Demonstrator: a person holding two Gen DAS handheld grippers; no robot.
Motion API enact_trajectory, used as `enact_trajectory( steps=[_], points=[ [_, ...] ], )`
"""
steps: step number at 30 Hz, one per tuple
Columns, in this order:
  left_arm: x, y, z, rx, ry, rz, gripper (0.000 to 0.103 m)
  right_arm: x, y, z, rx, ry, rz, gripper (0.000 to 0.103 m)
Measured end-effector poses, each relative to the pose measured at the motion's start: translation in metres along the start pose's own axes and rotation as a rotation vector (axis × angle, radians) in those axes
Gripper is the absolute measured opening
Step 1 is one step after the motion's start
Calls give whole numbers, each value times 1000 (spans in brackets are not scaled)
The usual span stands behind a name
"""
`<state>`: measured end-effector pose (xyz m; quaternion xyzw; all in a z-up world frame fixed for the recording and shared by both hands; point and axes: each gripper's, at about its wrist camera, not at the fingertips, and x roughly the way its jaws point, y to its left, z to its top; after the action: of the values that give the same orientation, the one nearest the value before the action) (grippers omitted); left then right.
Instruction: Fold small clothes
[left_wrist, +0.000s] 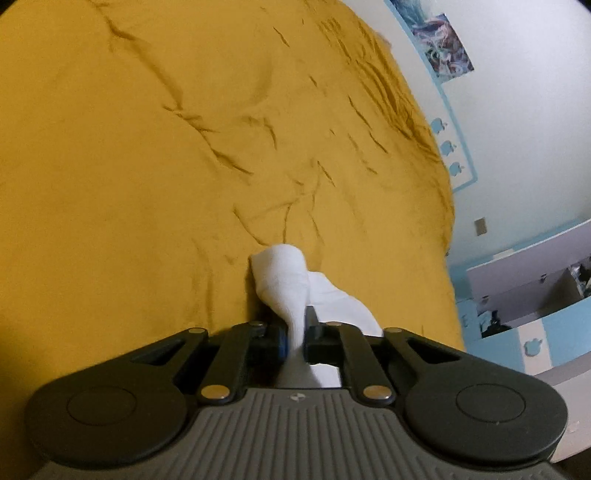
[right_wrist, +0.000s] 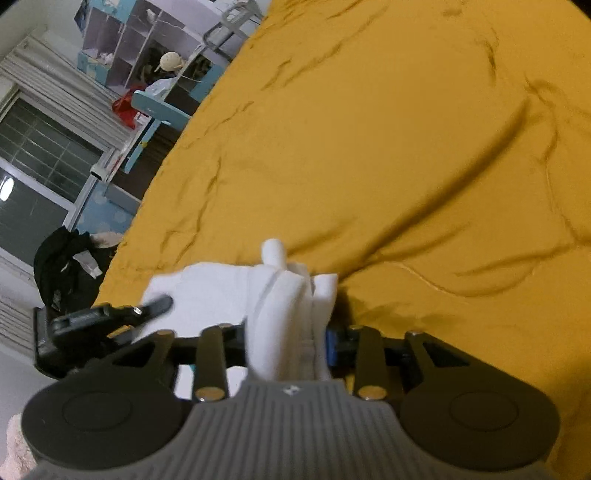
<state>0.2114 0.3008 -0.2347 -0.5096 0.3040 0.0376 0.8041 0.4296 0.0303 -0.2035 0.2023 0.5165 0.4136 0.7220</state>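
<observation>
A small white garment (left_wrist: 282, 280) lies bunched on the mustard yellow bedspread (left_wrist: 147, 166). In the left wrist view my left gripper (left_wrist: 295, 334) is shut on a twisted edge of it, the cloth pinched tight between the black jaws. In the right wrist view the same white garment (right_wrist: 207, 291) spreads to the left, and a thick bunched fold of it fills my right gripper (right_wrist: 286, 343), which is shut on it. The left gripper (right_wrist: 110, 317) shows there at the left edge, its fingertip on the cloth. Both grippers sit close together near the bed's edge.
The yellow bedspread (right_wrist: 406, 147) stretches far ahead, wrinkled. Beyond its edge stand a white and blue shelf unit (right_wrist: 147, 48), a blue table (right_wrist: 151, 110), a window (right_wrist: 33, 158) and a dark pile of clothes (right_wrist: 66, 266). A wall with posters (left_wrist: 443, 44) and drawers (left_wrist: 524, 280) lies to the right.
</observation>
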Motion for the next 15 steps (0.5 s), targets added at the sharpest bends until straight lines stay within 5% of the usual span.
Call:
enact_trajectory(
  steps=[5, 7, 10, 15],
  points=[
    [-58, -38, -3, 128, -91, 92, 21, -51, 37, -7, -137, -138, -92, 39],
    [-92, -59, -22, 187, -135, 75, 24, -83, 63, -19, -233, -180, -60, 39],
    [-124, -94, -72, 274, -144, 44, 35, -120, 99, -52, -338, -193, 4, 39],
    [-146, -115, -177, 342, -116, 24, 38, -145, 122, -124, -472, -141, 8, 30]
  ],
)
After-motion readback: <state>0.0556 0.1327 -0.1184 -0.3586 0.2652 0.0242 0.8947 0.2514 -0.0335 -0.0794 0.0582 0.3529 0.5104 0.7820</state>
